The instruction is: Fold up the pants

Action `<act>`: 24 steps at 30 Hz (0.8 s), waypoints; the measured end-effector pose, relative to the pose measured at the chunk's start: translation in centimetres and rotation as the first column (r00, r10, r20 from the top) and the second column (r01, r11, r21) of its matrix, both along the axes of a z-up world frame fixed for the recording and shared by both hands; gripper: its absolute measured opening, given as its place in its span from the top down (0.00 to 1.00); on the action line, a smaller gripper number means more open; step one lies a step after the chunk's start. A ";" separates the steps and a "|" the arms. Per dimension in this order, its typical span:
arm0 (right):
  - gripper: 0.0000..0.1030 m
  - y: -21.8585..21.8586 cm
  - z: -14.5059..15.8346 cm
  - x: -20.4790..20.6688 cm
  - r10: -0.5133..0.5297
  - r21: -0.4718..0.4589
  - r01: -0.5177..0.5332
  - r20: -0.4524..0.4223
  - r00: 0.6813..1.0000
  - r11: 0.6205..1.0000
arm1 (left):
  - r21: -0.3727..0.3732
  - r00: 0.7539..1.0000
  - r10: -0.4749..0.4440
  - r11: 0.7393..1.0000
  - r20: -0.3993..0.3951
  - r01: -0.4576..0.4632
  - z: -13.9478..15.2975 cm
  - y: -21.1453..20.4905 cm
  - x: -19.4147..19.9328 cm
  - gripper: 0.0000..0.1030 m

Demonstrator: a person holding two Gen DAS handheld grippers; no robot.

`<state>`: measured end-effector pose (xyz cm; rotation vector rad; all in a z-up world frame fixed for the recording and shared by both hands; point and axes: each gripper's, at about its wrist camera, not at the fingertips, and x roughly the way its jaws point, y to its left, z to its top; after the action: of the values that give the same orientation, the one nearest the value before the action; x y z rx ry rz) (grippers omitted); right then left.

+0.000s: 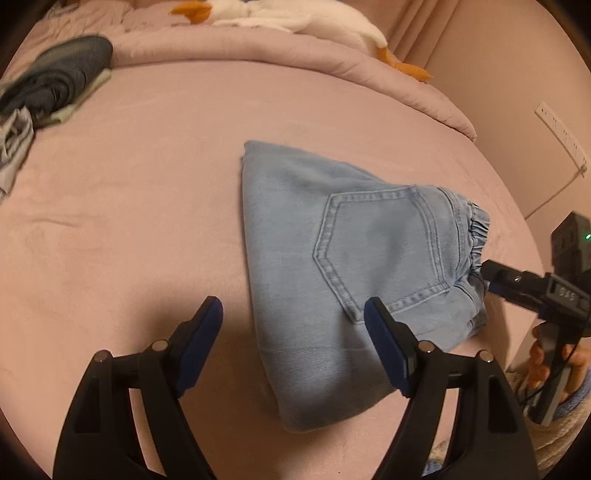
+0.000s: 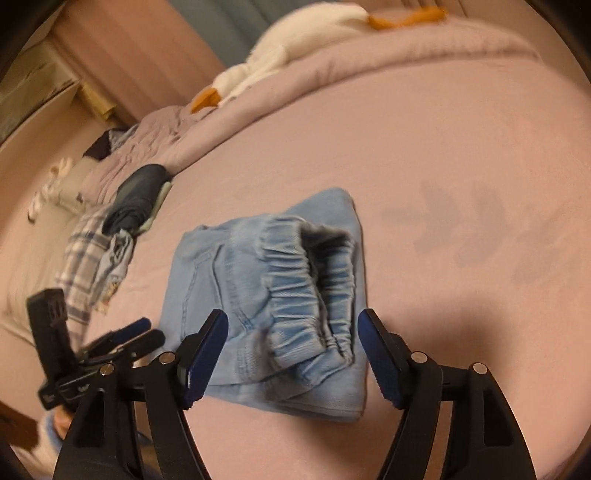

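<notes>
Light-blue jeans (image 1: 369, 258), folded into a compact stack, lie on the pink bed sheet (image 1: 129, 221) with a back pocket facing up and the elastic waistband to the right. My left gripper (image 1: 293, 321) is open above the stack's near left edge, its right finger over the denim and nothing pinched. In the right wrist view the jeans (image 2: 266, 295) show their gathered waistband toward the camera. My right gripper (image 2: 293, 332) stands open astride that waistband without pressing on it. The right gripper (image 1: 489, 277) also shows at the waistband end. The left gripper (image 2: 147, 331) appears at the lower left.
A dark folded garment pile (image 1: 62, 77) and a grey garment (image 1: 14, 147) lie at the far left of the bed, next to a plaid cloth (image 2: 85, 258). A rolled duvet (image 1: 258, 48) with a white plush goose (image 1: 280, 14) lines the back. A hand (image 1: 543, 362) holds the right gripper's handle.
</notes>
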<state>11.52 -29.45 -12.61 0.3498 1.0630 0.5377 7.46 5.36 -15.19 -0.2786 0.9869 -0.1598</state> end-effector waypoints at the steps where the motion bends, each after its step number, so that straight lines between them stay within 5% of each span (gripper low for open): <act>1: 0.29 -0.1 -0.4 0.2 -0.004 0.002 0.004 -0.019 1.000 1.000 | -0.010 1.000 -0.001 1.000 -0.008 0.001 -0.1 -0.1 0.4 0.23; 8: 0.29 -0.5 -2.2 1.2 -0.022 0.062 0.031 -0.139 0.990 0.998 | -0.028 0.999 -0.024 0.999 -0.044 0.023 -0.6 -0.4 1.1 0.23; 24: 0.27 1.5 -2.7 4.1 0.119 0.083 -0.105 -0.192 0.974 0.991 | -0.141 0.994 -0.098 0.986 -0.036 0.092 -1.6 -0.4 3.2 0.21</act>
<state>15.67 -27.99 -15.32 0.4149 1.2623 0.6537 10.69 4.92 -16.80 -0.3638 1.0343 -0.3119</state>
